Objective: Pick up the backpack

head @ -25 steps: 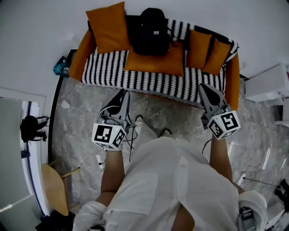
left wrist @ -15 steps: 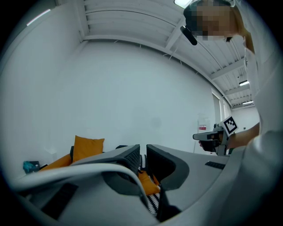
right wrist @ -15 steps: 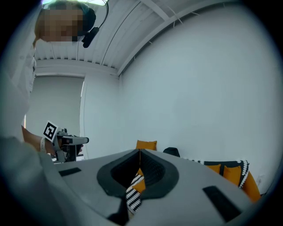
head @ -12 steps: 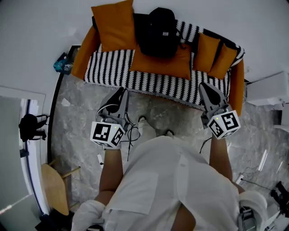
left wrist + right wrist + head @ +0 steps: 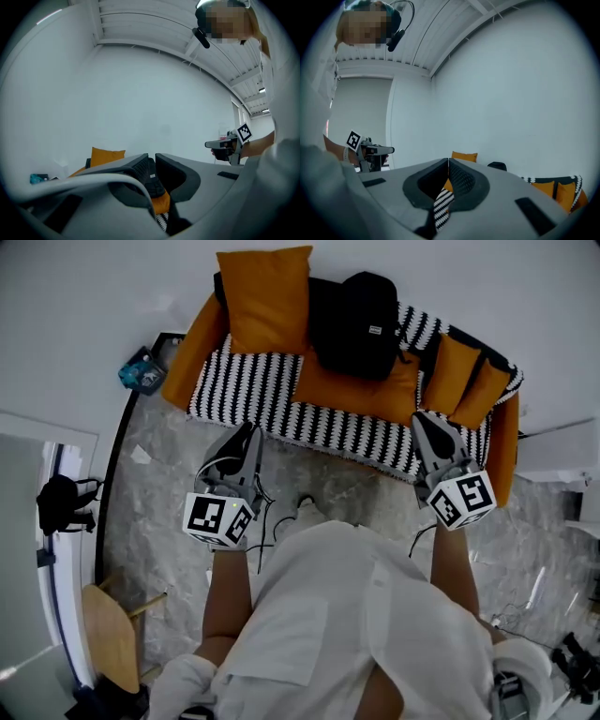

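The black backpack (image 5: 361, 320) stands upright against the back of a sofa with a black-and-white striped seat (image 5: 253, 390), on a flat orange cushion (image 5: 361, 395). My left gripper (image 5: 251, 430) is over the floor just before the sofa's front edge, left of the backpack. It is shut but for a thin slit and holds nothing. The left gripper view (image 5: 150, 155) shows the backpack (image 5: 152, 180) through that slit. My right gripper (image 5: 424, 418) is shut and empty at the sofa's front edge, right of the backpack (image 5: 497, 165). Both are well short of it.
An upright orange cushion (image 5: 264, 292) leans left of the backpack, and two more (image 5: 450, 371) lean on the right. A teal object (image 5: 142, 371) lies on the floor by the sofa's left arm. A wooden chair (image 5: 103, 634) and a black bag (image 5: 58, 502) are at the left.
The sofa and backpack have come nearer in the head view. Both grippers moved forward from the open floor to the sofa's front edge. Their jaws look the same.
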